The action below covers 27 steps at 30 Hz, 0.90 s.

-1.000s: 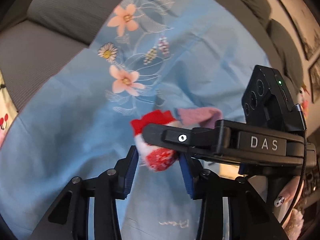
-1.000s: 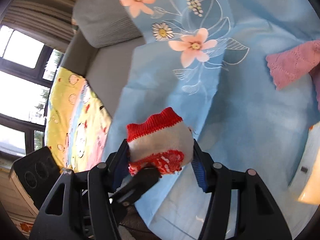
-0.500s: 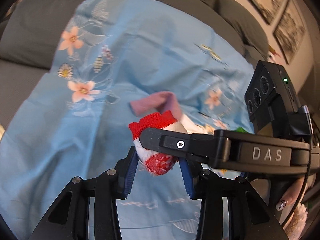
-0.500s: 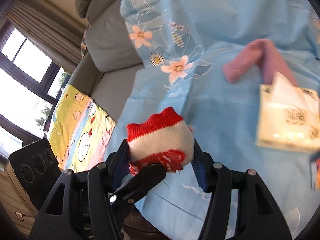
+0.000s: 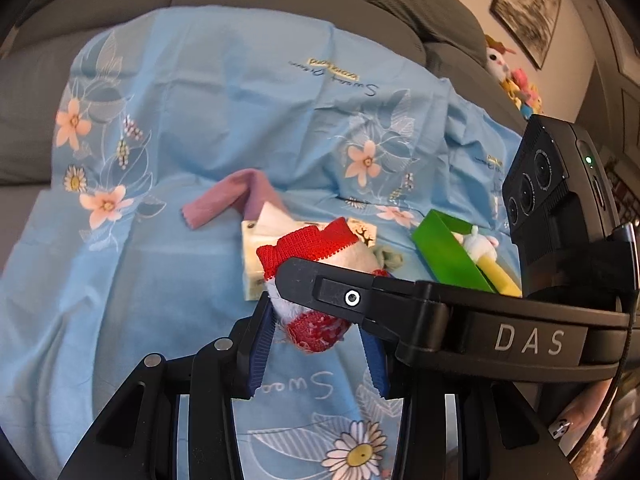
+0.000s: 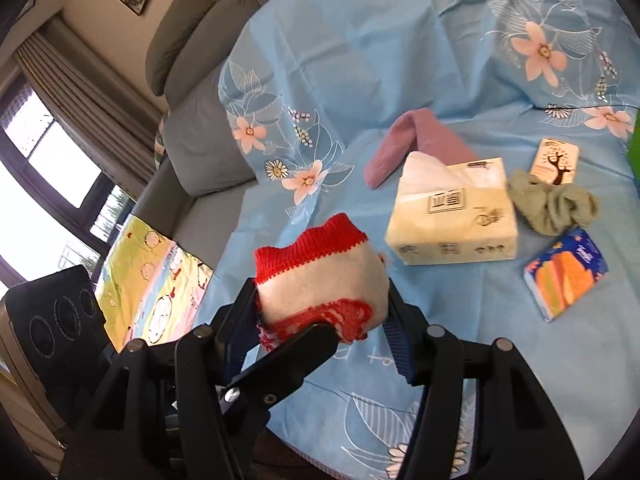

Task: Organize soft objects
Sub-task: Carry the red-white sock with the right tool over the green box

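From the right wrist view, far left, tall windows with brown curtains sit beside a grey sofa (image 6: 200, 148). A yellow cartoon-print cloth (image 6: 160, 280) lies over the sofa seat below them. Spread across the rest of the sofa is a light blue sheet (image 6: 360, 60) printed with pink flowers and daisies.

In the lower middle, the right gripper (image 6: 322, 320) has its blue ridged pads pressed against both sides of a rolled red and white sock (image 6: 320, 272), holding it above the sheet with the red cuff upward. One black finger of the left gripper (image 6: 280, 364) reaches in from the lower left, its tip against the sock's red patterned end.

To the right of the sock, a purple knitted sock (image 6: 404, 144) lies on the sheet, partly behind a cream tissue box (image 6: 452, 216). Just right of the box lies a crumpled grey-green cloth (image 6: 556, 204), with a small card showing a tree (image 6: 554, 162) behind it and a blue and orange tissue pack (image 6: 568, 276) in front.

From the left wrist view, the left gripper's own blue pads stand either side of the same sock (image 5: 316, 276), narrowly apart; the right gripper's dark arm marked DAS (image 5: 500, 320) crosses in front, so I cannot tell whether these pads press on the sock. Further right, a green box (image 5: 448, 256) holds a small plush toy (image 5: 480, 246), and stuffed toys (image 5: 512, 80) sit on the sofa back beneath framed pictures.
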Tool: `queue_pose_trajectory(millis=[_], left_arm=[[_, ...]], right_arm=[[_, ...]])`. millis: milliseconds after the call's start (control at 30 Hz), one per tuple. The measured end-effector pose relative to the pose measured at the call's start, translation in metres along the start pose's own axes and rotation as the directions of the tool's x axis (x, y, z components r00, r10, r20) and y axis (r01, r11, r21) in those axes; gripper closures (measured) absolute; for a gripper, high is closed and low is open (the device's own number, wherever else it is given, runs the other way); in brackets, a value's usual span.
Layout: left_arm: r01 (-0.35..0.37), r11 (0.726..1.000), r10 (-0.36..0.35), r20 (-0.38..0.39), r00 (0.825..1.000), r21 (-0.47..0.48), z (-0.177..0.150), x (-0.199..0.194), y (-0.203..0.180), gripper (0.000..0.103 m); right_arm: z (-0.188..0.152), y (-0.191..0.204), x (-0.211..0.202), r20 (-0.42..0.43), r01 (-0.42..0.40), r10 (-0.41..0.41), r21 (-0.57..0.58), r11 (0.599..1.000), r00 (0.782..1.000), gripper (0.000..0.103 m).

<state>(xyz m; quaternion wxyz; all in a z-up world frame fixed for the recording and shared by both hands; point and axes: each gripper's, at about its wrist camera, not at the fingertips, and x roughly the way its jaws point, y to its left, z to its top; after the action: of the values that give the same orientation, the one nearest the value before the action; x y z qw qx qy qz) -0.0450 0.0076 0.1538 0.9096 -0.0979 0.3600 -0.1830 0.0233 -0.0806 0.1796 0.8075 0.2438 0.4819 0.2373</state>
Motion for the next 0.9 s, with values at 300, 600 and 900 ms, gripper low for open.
queue_pose_trajectory(millis=[300, 600, 900], left_arm=[[-0.027, 0.998, 0.024, 0.053, 0.998, 0.053, 0.005, -0.015, -0.041, 0.061], [-0.04, 0.99, 0.026, 0.101, 0.995, 0.136, 0.008, -0.026, -0.084, 0.061], [-0.023, 0.98, 0.0, 0.119, 0.993, 0.197, 0.009, -0.026, -0.125, 0.061]], right_arm=[[-0.002, -0.008, -0.044, 0.076, -0.048, 0.05, -0.023, 0.999, 0.996, 0.045], [-0.01, -0.014, -0.087, 0.165, -0.052, 0.056, -0.029, 0.998, 0.985, 0.044], [-0.017, -0.028, -0.128, 0.246, -0.056, 0.057, -0.011, 0.998, 0.968, 0.044]])
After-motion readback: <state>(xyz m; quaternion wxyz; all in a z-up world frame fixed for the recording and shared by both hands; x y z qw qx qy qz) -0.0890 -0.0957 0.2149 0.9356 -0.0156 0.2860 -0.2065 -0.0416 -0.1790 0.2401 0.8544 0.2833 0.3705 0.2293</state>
